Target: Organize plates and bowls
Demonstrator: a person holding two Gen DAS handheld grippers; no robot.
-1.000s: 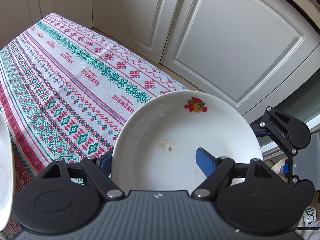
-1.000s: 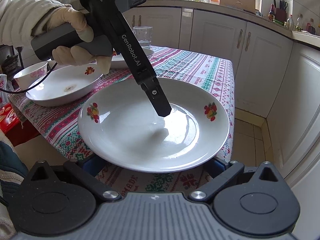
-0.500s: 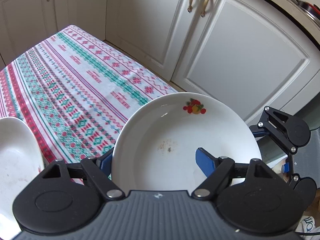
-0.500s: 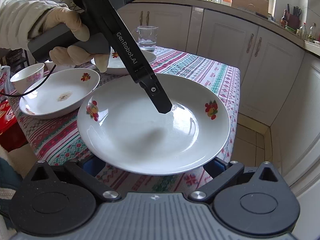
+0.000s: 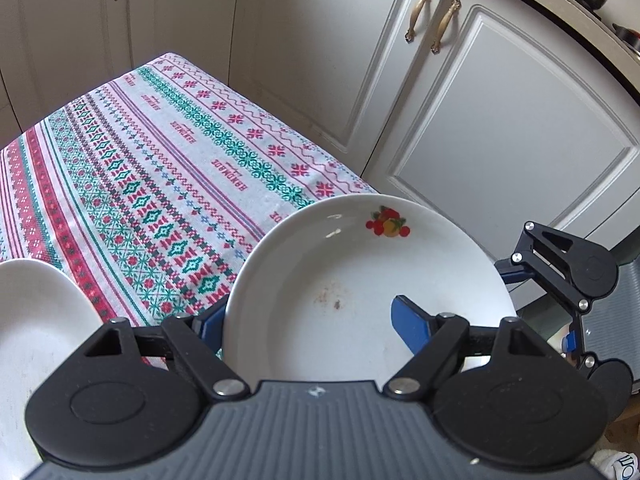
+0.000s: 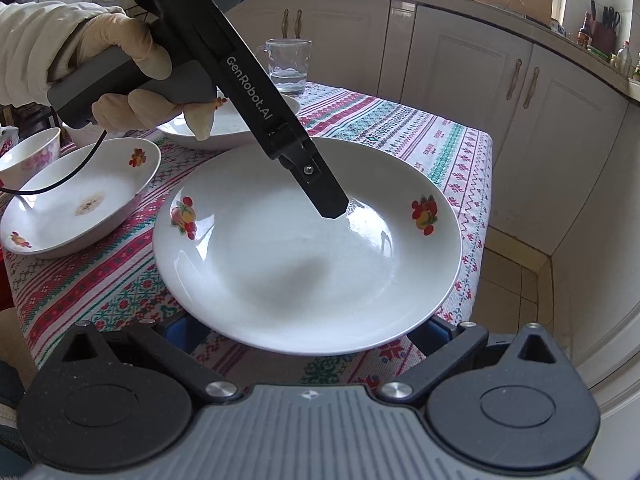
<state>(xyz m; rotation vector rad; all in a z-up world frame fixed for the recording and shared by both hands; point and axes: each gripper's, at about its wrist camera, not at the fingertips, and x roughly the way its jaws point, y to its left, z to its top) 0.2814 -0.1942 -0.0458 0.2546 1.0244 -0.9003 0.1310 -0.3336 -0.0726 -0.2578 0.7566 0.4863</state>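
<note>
Hiding right claw (image 6: 308, 332) tips: plate (image 6: 304, 248).

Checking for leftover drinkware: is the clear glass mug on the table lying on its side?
No, the clear glass mug stands upright on the patterned tablecloth behind the plates.

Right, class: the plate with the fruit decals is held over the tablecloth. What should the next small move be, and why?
Probably carry the fruit-decal plate sideways until it is over the stained plate, ready to lower onto it. The left hand-held gripper pinches its rim, one pad inside and one beneath, so it looks secure. The stained plate has the same pattern and nothing in it, so stacking seems sensible.
</note>
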